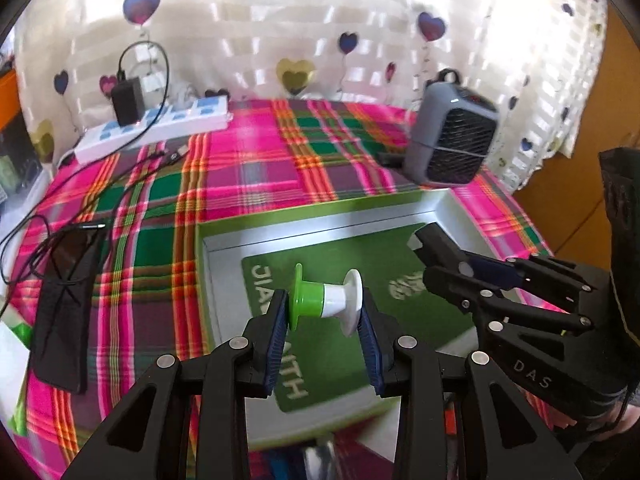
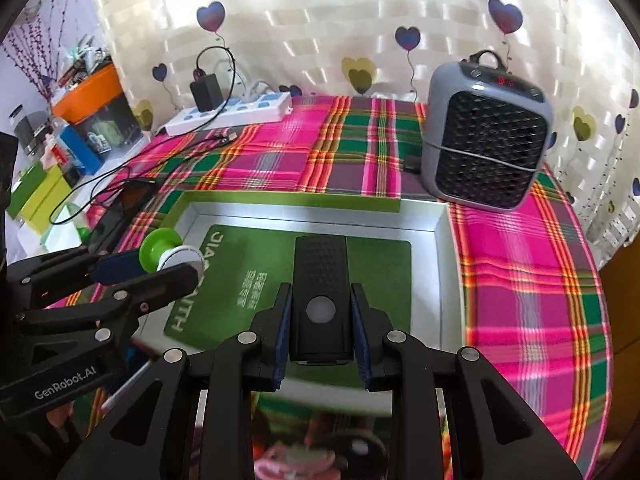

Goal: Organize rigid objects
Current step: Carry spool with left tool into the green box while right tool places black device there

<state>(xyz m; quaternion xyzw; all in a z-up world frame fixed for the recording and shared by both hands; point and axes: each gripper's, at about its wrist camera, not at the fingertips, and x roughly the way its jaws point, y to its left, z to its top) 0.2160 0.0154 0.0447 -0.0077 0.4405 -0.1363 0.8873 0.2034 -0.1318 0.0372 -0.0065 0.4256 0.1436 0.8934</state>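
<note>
My left gripper pinches a green-and-white spool-shaped piece crosswise, one blue pad on its green flange and the other on its white flange, so that the piece hangs clear above the open tray. My right gripper is clamped on a black rectangular device with a round pale button on its upper face; the pads press its two long sides and its far end juts forward over the tray. In the left wrist view the right gripper enters from the right with the black device at its tip, just beside the spool; in the right wrist view the left gripper enters from the left carrying the spool. Below both lies a shallow box with pale inner walls and a green outer edge, its floor covered by a green printed card with white lettering. The box rests on a bench draped in a pink, green and orange plaid cloth. Behind the box at right stands a grey fan heater with a dark grille. At the far left a white power strip carries a black adapter, whose cables trail towards a flat black object on the cloth. A cream curtain with heart motifs closes the background.
</note>
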